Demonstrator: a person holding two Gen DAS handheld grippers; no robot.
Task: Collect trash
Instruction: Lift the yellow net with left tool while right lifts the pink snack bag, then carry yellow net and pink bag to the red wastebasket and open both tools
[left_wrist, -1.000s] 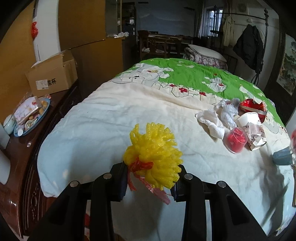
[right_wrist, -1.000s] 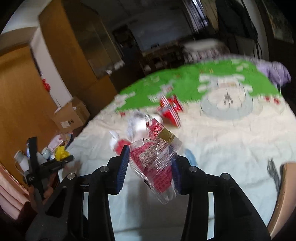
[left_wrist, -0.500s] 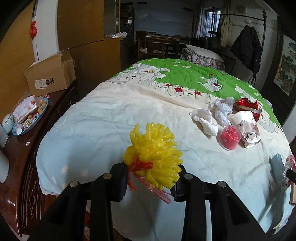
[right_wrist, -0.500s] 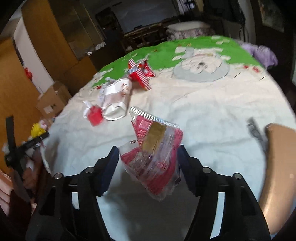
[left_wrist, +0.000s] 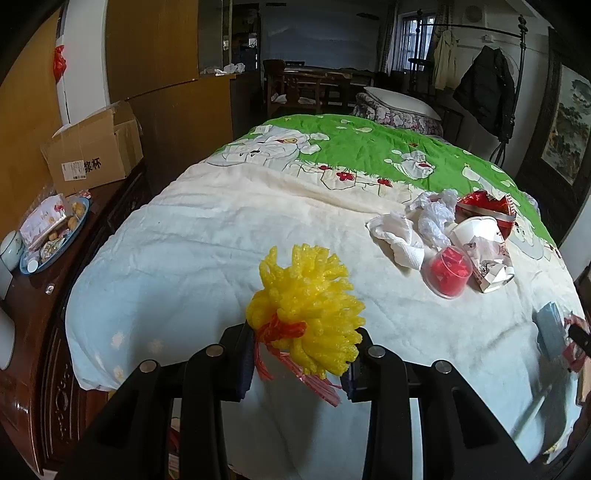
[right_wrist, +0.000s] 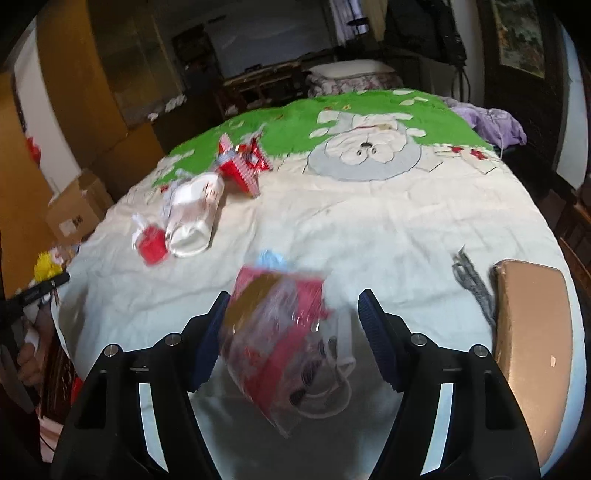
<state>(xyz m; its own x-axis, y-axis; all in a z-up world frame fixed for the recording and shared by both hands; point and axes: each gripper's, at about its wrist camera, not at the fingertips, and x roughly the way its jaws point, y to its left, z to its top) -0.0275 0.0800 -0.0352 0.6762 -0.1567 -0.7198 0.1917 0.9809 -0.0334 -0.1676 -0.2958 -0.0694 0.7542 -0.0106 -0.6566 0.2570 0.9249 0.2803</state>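
Left wrist view: my left gripper (left_wrist: 299, 356) is clenched on a yellow foam net (left_wrist: 308, 310), with a red mesh tail hanging below it, and hangs over the near edge of the bed (left_wrist: 207, 236). The rest of the litter lies ahead and to the right on the quilt: a crumpled tissue (left_wrist: 397, 236), a crumpled clear bag (left_wrist: 434, 218), a tipped paper cup (left_wrist: 476, 230), a small clear cup holding something red (left_wrist: 448, 269) and a red foil wrapper (left_wrist: 484, 208), all touching or just beside one another.

Right wrist view: my right gripper (right_wrist: 291, 332) stands with its jaws wide apart. A red-and-clear snack wrapper (right_wrist: 277, 332) is blurred between them; it touches the left pad, I think, and is clear of the right one, so I judge it let go and dropping, not held. Its long axis runs from upper left to lower right, toward the camera. Where it is meant to land I cannot tell; no bin shows.

The relation that matters next: the pile lies ahead and to the left of my right gripper, with the paper cup (right_wrist: 194, 218) and red cup (right_wrist: 151, 245) nearest. My left gripper (right_wrist: 44, 282) is also near the pile but full, so I judge the free right one should make the next pick, reaching forward and left. A cardboard box (left_wrist: 92, 155) sits on the dresser beside the bed.
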